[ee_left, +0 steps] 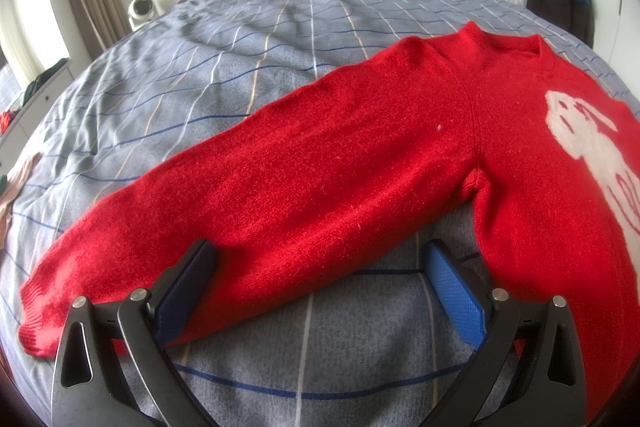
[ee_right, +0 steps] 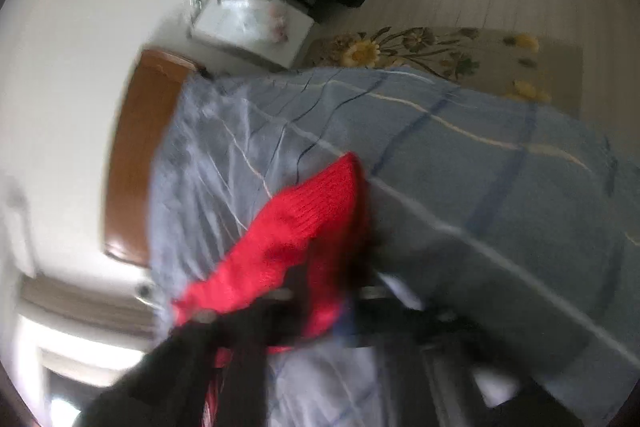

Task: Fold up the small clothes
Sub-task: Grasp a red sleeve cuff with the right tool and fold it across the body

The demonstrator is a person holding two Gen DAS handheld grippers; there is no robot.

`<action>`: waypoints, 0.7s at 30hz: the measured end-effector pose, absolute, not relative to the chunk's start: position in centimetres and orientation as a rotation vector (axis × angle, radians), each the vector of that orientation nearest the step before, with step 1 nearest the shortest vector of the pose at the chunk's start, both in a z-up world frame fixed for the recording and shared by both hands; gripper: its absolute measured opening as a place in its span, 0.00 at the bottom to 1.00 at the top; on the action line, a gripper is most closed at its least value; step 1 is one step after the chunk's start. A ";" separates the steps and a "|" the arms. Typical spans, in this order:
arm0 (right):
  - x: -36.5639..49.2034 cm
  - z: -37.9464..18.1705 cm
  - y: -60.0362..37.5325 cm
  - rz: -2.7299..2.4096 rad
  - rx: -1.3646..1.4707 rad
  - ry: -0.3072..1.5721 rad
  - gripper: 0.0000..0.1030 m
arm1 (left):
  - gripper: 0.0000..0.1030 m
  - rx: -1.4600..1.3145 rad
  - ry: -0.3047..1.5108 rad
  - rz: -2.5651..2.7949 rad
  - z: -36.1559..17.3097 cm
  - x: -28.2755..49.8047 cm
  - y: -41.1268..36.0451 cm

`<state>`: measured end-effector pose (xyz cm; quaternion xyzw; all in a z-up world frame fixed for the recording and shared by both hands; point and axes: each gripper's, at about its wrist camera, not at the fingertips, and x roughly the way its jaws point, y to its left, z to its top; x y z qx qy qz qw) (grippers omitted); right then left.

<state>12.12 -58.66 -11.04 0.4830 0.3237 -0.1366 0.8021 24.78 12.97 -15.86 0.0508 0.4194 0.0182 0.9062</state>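
Fingers of the left gripper spread wide, straddling the sweater sleeve.

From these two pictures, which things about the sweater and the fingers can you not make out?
- Sweater: its right half is cut off by the left wrist picture's edge.
- White design: cut off there too.
- Right gripper: motion blur in the right wrist view hides whether its fingers pinch the red cloth.
- Left gripper: clearly open.

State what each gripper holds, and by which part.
Left gripper: nothing; its jaws stand open around the red sweater's sleeve. Right gripper: seemingly red knit fabric, possibly a ribbed edge; blur hides the jaws.
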 end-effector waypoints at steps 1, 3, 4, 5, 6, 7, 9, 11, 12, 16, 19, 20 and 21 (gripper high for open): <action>12.9 -9.2 -57.6 -0.268 0.990 0.674 0.04 | 1.00 0.105 0.866 0.038 -15.9 24.8 13.0; 14.9 -5.1 -54.6 -0.206 0.886 0.641 0.04 | 1.00 0.105 0.866 0.038 -15.9 24.8 12.9; 16.5 -2.3 -52.0 -0.132 0.827 0.616 0.04 | 1.00 0.105 0.866 0.038 -15.9 24.8 13.0; 18.1 0.2 -49.0 -0.055 0.773 0.603 0.04 | 1.00 0.105 0.866 0.038 -15.9 24.8 13.0; 19.2 1.7 -46.8 0.000 0.736 0.600 0.04 | 1.00 0.105 0.866 0.038 -15.9 24.8 12.9; 21.1 3.9 -42.8 0.098 0.679 0.608 0.04 | 1.00 0.105 0.866 0.038 -15.9 24.8 13.0; 23.7 6.0 -36.1 0.237 0.591 0.637 0.04 | 1.00 0.105 0.866 0.038 -15.9 24.8 13.0; 26.1 6.8 -28.8 0.365 0.499 0.682 0.04 | 1.00 0.106 0.865 0.039 -15.9 24.8 13.0; 27.1 6.5 -25.4 0.411 0.461 0.708 0.04 | 1.00 0.106 0.865 0.039 -15.9 24.8 12.9; 30.0 1.6 -14.9 0.533 0.381 0.830 0.22 | 1.00 0.106 0.865 0.039 -15.9 24.8 13.0; 31.2 -3.6 -12.6 0.596 0.490 0.983 0.72 | 1.00 0.106 0.865 0.039 -15.9 24.8 13.0; 31.2 -4.6 -13.0 0.604 0.521 0.999 0.72 | 1.00 0.106 0.865 0.039 -15.9 24.8 13.0; 30.7 -5.2 -13.4 0.611 0.546 1.004 0.72 | 1.00 0.106 0.865 0.039 -15.9 24.8 13.0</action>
